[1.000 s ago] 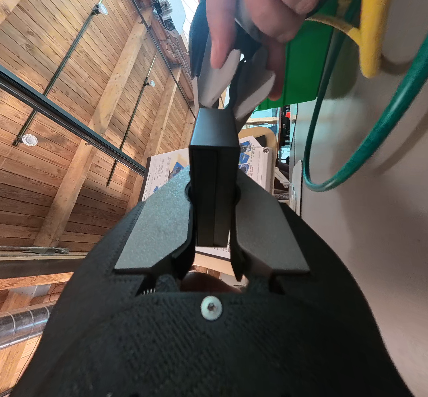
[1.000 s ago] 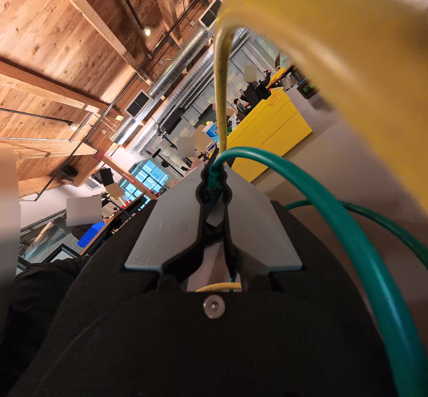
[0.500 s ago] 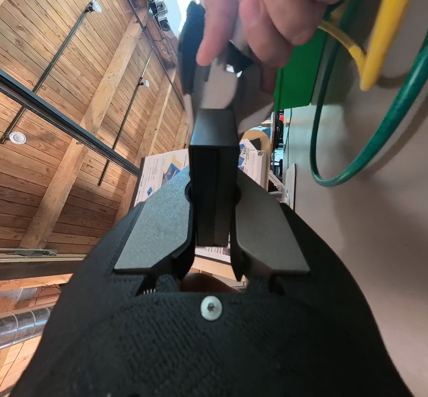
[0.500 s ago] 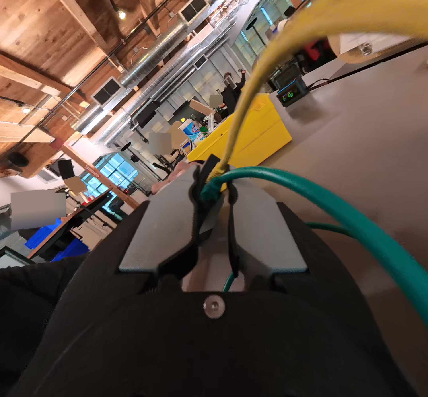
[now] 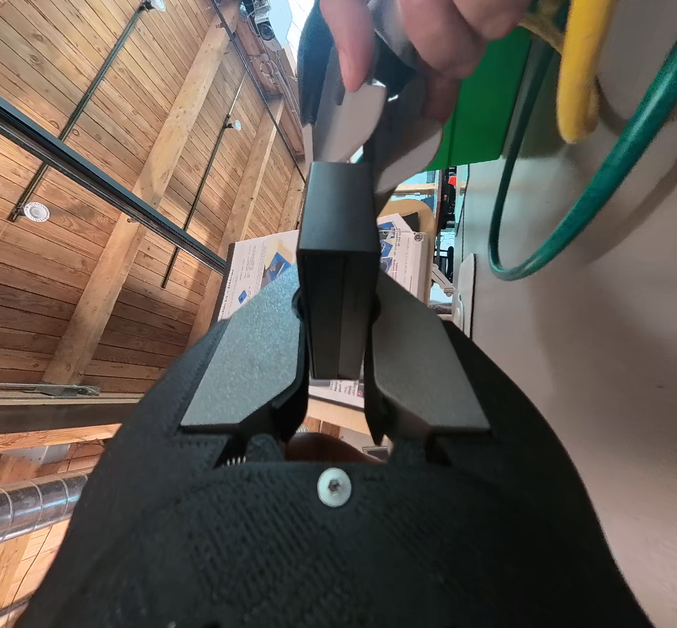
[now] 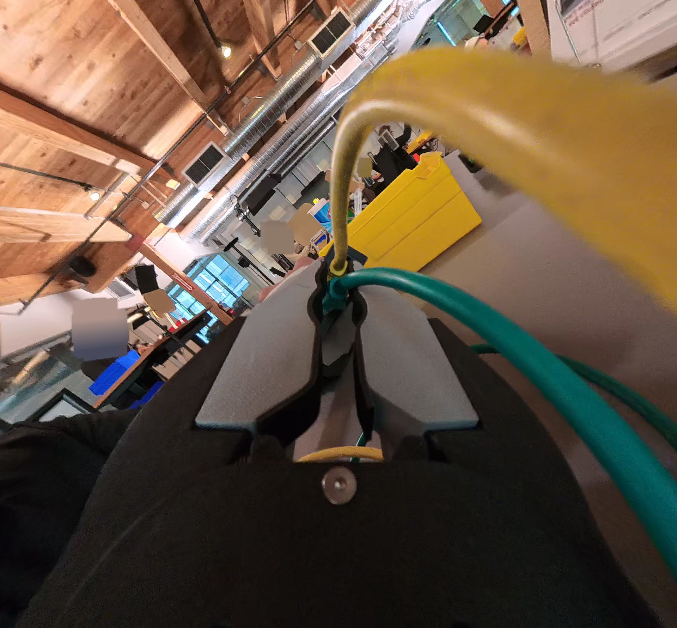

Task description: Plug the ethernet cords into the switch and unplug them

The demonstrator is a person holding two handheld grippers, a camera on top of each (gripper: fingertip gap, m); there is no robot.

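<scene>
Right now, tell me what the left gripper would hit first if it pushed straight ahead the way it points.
The left gripper is shut on the black switch. Straight ahead, the switch's far end would meet the right gripper, which looks close to touching it already; depth is unclear.

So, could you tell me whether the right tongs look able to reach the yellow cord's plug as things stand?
Probably not yet: the right tongs are shut on the green cord, though the yellow cord plug sits just beyond their tips.
</scene>
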